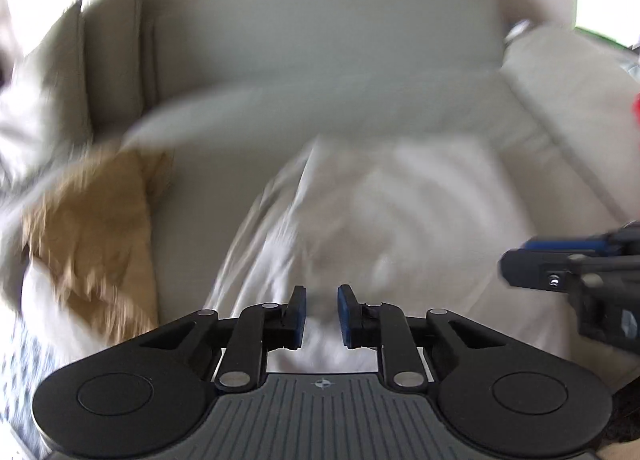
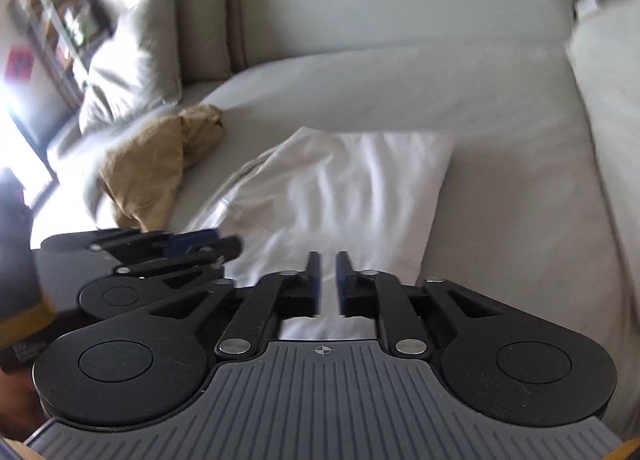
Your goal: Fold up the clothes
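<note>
A white garment (image 1: 360, 228) lies partly folded on the grey sofa seat (image 1: 320, 116); it also shows in the right wrist view (image 2: 344, 196). A crumpled tan garment (image 1: 96, 228) lies to its left, seen too in the right wrist view (image 2: 152, 172). My left gripper (image 1: 322, 314) hovers over the white garment's near edge, jaws a little apart, holding nothing. My right gripper (image 2: 328, 280) is over the same near edge, jaws narrowly apart and empty. Each gripper shows in the other's view: the right one at the right edge (image 1: 568, 272), the left one at the left (image 2: 180, 248).
The sofa back (image 2: 400, 0) rises behind the seat. A grey pillow (image 2: 132, 60) leans at the left and a cushion (image 1: 568, 100) at the right. A shelf (image 2: 60, 8) stands at the far left. A dark box (image 2: 20, 288) sits near my left gripper.
</note>
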